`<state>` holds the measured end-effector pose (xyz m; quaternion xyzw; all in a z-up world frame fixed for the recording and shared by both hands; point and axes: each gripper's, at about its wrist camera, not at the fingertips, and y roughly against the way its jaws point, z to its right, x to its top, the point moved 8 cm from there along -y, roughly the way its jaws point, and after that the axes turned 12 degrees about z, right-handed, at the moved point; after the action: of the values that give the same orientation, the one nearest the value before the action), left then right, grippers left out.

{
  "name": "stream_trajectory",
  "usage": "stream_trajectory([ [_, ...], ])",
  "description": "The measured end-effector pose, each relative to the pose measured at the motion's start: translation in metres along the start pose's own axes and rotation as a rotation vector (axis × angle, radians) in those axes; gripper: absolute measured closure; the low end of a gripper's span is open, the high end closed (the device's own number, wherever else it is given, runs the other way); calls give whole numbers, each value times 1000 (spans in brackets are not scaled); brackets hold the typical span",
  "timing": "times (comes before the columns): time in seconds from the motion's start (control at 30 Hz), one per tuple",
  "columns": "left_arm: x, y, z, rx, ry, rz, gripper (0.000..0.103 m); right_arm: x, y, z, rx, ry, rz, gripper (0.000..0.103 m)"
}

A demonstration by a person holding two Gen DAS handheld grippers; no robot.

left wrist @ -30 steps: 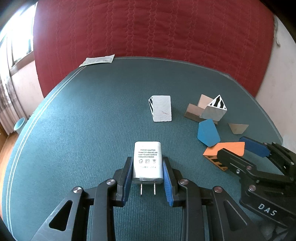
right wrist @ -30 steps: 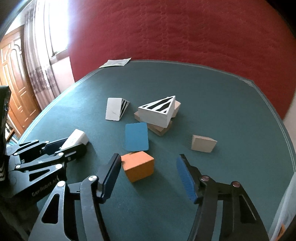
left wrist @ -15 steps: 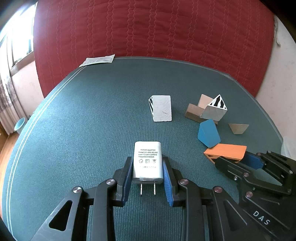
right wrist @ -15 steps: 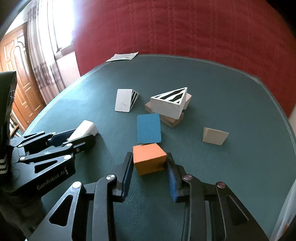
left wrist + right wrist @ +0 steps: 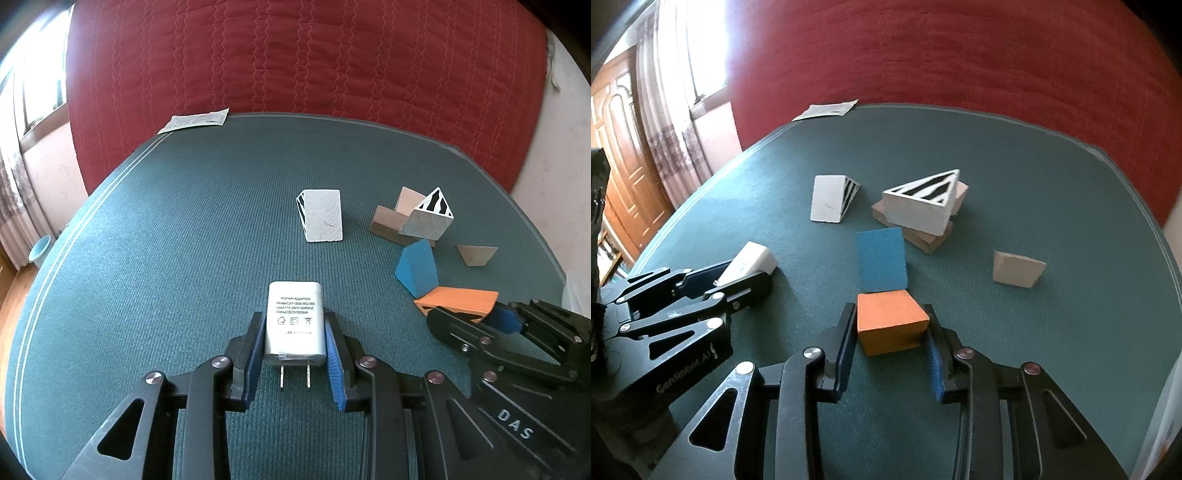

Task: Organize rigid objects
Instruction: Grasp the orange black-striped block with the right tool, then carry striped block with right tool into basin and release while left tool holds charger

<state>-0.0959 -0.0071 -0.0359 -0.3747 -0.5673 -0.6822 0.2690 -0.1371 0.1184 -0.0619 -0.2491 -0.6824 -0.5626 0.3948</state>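
My left gripper (image 5: 293,332) is shut on a white power adapter (image 5: 294,323), prongs toward the camera, low over the green table (image 5: 184,240). The right wrist view shows this adapter (image 5: 750,260) in the left gripper (image 5: 738,275) at the left. My right gripper (image 5: 891,325) is shut on an orange block (image 5: 890,319), its pads pressing both sides. That orange block (image 5: 458,299) and the right gripper (image 5: 476,319) lie at the right of the left wrist view. A blue wedge (image 5: 882,260) stands just beyond the block.
A white striped wedge (image 5: 831,197) stands alone mid-table. A bigger striped wedge (image 5: 921,205) rests on tan blocks (image 5: 925,238). A small tan wedge (image 5: 1017,273) sits to the right. A paper sheet (image 5: 827,109) lies at the far edge before a red quilted backdrop (image 5: 295,55).
My right gripper moved forward around the orange block and closed on it. The left gripper and its adapter kept still.
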Motion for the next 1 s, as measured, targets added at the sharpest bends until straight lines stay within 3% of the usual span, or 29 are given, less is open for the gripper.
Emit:
stream_trajectory([
  [0.37,1,0,2,-6,0,2,71,-3,36,15,3,-69,37,69],
  [1.0,-10,14,37,-79,-56,-2,71,-28,109,82,-93,-177,97,69],
])
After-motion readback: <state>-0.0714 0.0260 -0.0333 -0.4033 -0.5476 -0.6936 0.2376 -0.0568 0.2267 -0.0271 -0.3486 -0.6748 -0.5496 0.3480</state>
